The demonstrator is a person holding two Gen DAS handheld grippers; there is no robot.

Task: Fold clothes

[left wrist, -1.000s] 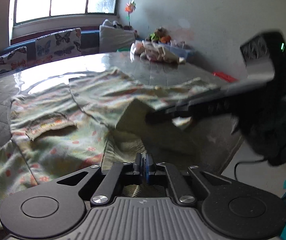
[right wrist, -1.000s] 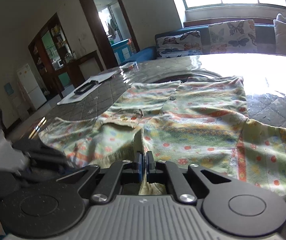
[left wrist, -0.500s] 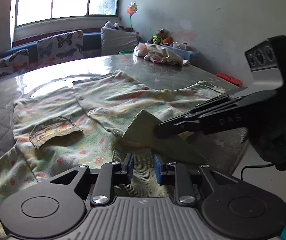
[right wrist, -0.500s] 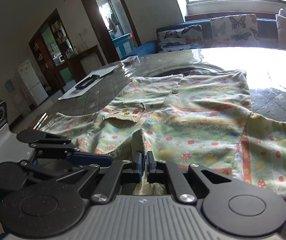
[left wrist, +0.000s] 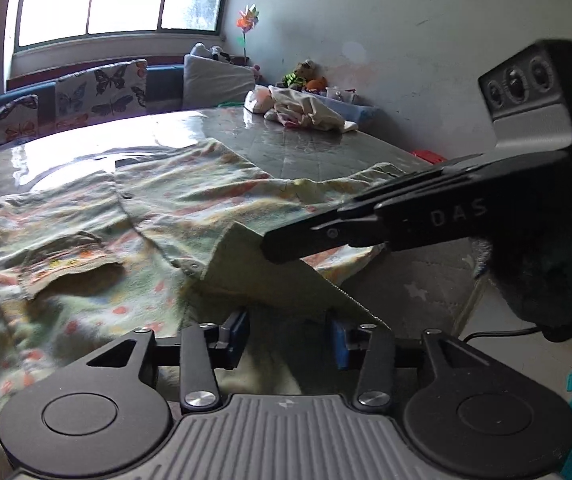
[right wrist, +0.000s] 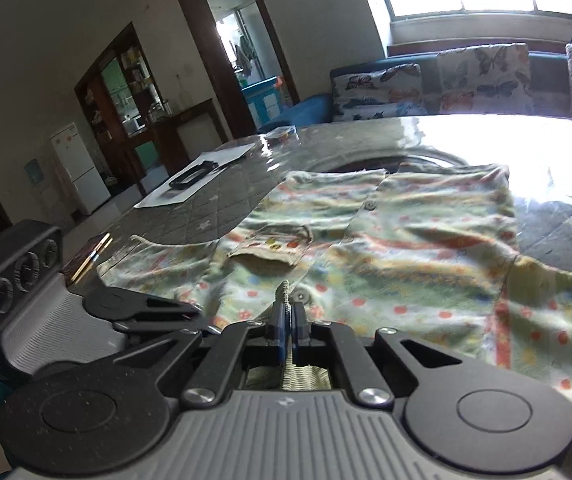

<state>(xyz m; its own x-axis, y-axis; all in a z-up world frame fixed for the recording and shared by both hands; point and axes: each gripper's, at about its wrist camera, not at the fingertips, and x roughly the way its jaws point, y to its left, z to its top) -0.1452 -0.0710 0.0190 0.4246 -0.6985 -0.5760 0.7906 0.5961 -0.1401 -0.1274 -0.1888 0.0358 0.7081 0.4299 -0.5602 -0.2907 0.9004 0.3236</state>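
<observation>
A pale green patterned shirt (left wrist: 158, 216) with a chest pocket lies spread on the table; it also shows in the right wrist view (right wrist: 406, 248). My left gripper (left wrist: 288, 338) is open, its blue pads apart, just above the shirt's near hem. My right gripper (right wrist: 286, 322) is shut on the shirt's hem, a strip of fabric pinched between the pads. In the left wrist view the right gripper (left wrist: 278, 246) holds up a folded corner of the shirt. The left gripper (right wrist: 158, 312) shows at lower left in the right wrist view.
A pile of pale clothes (left wrist: 302, 110) lies at the table's far right. A white sheet with a dark object (right wrist: 202, 172) lies at the table's (right wrist: 222, 208) far left. A sofa with butterfly cushions (left wrist: 98, 92) stands behind. The table edge (left wrist: 446, 280) drops off at right.
My left gripper has opened and let go of the shirt's hem. My right gripper stays shut on the hem and has carried the corner a little over the shirt.
</observation>
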